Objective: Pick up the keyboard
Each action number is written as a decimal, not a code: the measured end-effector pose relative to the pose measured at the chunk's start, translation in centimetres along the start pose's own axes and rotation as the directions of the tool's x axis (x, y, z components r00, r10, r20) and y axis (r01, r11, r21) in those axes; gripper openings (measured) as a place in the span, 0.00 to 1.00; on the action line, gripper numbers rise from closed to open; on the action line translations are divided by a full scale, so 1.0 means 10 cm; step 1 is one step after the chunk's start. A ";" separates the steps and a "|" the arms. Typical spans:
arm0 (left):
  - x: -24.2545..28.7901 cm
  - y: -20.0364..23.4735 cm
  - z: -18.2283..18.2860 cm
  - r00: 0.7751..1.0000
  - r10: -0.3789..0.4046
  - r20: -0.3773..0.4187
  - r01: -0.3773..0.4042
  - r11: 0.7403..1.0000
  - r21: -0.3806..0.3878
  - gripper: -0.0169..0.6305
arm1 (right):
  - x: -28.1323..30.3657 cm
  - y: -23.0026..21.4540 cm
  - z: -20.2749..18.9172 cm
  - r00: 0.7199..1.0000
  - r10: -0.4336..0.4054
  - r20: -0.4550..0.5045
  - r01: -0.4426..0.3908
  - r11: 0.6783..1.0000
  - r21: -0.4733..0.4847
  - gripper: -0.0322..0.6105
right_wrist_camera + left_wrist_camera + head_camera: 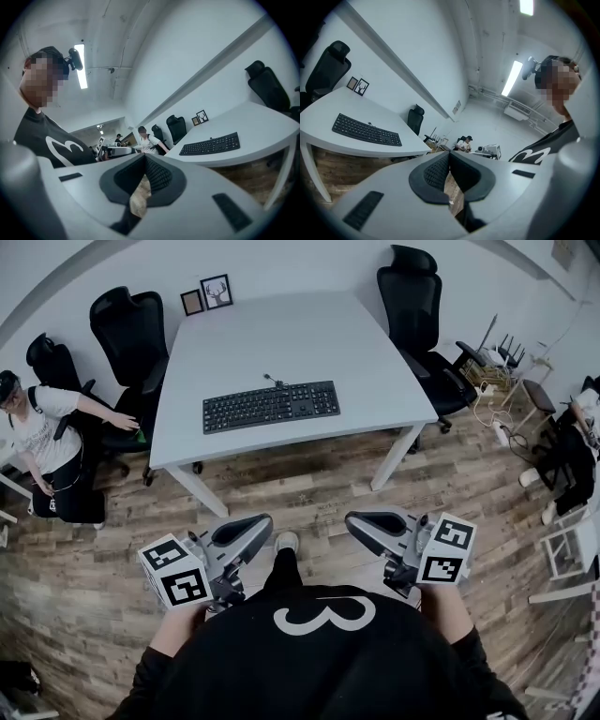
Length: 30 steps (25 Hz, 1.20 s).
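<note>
A black keyboard [271, 406] lies flat near the front middle of a white table [281, 334]. It also shows in the left gripper view as the keyboard [365, 130] and in the right gripper view as the keyboard [210, 144]. My left gripper [265, 522] and right gripper [352, 519] are held close to my body, over the wooden floor and well short of the table. Both point inward toward each other. Each is shut with nothing between its pads. The left gripper [449, 154] and right gripper [143, 156] show their tips meeting.
Black office chairs stand around the table: one chair [131, 338] at the far left, another chair [417, 315] at the far right. Two small picture frames [206, 294] stand at the table's back edge. A seated person [42, 437] is at the left. Cluttered items [487, 367] sit at the right.
</note>
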<state>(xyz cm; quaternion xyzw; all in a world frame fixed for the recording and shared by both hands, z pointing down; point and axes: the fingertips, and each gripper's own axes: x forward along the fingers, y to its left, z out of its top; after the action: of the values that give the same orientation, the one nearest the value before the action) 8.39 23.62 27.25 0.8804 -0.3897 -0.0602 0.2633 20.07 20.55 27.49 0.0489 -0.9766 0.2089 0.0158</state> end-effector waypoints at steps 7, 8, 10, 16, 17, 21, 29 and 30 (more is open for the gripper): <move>0.20 0.69 0.48 1.000 -0.001 -0.005 0.001 0.999 -0.034 0.05 | 0.49 -0.64 0.37 0.999 -0.034 0.004 0.034 0.999 0.032 0.06; 0.22 0.81 0.56 1.000 0.002 -0.009 -0.002 0.999 -0.032 0.05 | 0.57 -0.76 0.44 0.999 -0.044 0.004 0.044 0.998 0.041 0.06; 0.28 1.03 0.71 1.000 0.008 -0.020 -0.008 1.000 -0.014 0.05 | 0.74 -0.96 0.55 0.999 -0.054 0.002 0.054 0.997 0.060 0.06; 0.39 1.72 1.11 1.000 0.014 -0.016 -0.015 0.999 -0.030 0.05 | 1.28 -1.48 0.79 0.998 -0.056 -0.025 0.059 0.994 0.096 0.06; 0.39 1.81 1.15 1.000 0.016 -0.016 -0.017 0.999 -0.034 0.05 | 1.35 -1.54 0.81 0.998 -0.057 -0.026 0.060 0.993 0.101 0.06; 0.48 2.03 1.24 0.999 0.003 -0.033 -0.005 0.999 -0.037 0.05 | 1.57 -1.73 0.90 0.999 -0.042 -0.024 0.044 0.991 0.129 0.06; 0.59 2.52 1.44 0.999 0.011 -0.051 -0.015 0.998 -0.065 0.05 | 1.95 -2.12 1.05 0.998 -0.039 -0.047 0.045 0.988 0.149 0.06; 0.58 2.57 1.45 0.999 0.013 -0.050 -0.016 0.997 -0.072 0.05 | 1.98 -2.16 1.05 0.998 -0.038 -0.048 0.045 0.987 0.154 0.06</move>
<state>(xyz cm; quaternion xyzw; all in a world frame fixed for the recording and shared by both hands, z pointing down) -8.91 -0.94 28.55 0.8687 -0.3870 -0.0506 0.3051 2.42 -5.13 27.70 0.0654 -0.9555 0.2849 0.0384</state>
